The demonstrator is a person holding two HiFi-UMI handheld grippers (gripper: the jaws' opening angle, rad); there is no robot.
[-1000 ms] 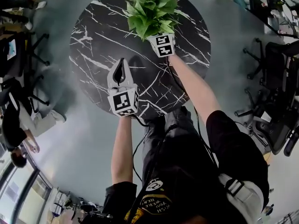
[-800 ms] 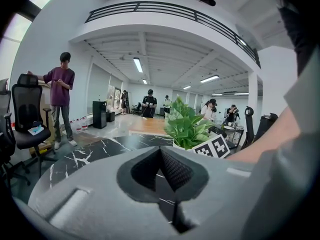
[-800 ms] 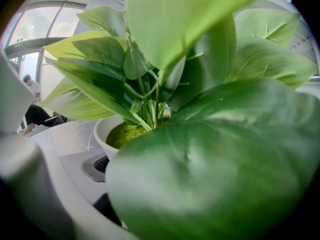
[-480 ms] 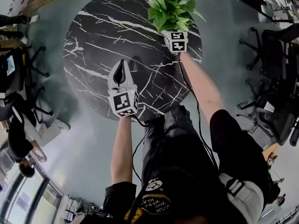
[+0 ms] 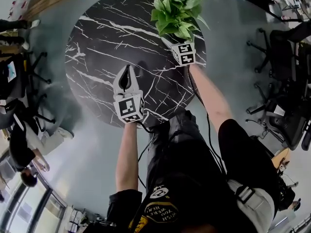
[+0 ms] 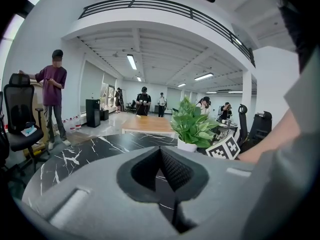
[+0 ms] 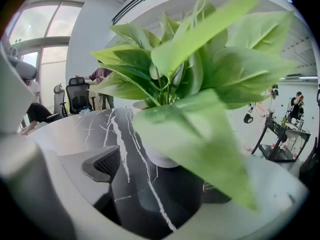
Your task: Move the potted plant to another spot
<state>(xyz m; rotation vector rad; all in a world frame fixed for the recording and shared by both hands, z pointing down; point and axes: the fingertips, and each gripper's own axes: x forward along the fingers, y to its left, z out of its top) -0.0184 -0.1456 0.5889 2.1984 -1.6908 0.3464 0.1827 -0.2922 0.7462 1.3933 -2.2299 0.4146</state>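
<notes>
The potted plant (image 5: pixel 177 8), green leaves in a small white pot (image 7: pixel 159 156), stands near the far right edge of the round black marble table (image 5: pixel 107 42). My right gripper (image 5: pixel 172 40) sits just behind it, open. The pot is a little beyond the fingertips (image 7: pixel 102 166), and bare table shows between the jaws. Leaves hide the right finger in the right gripper view. My left gripper (image 5: pixel 127 69) hovers over the table's near middle, shut with nothing in it. In the left gripper view the plant (image 6: pixel 192 126) stands to the right, beside the right gripper's marker cube (image 6: pixel 222 148).
Office chairs (image 5: pixel 284 81) crowd the floor to the right of the table, and more chairs (image 5: pixel 22 57) stand to its left. A person (image 6: pixel 52 91) stands beside a chair at the far left. A wooden table (image 6: pixel 147 125) lies beyond the marble one.
The plant travelled right from the table's far middle to the far right edge. Since half a second ago it has stayed put while the right gripper drew back slightly. The left gripper barely moved.
</notes>
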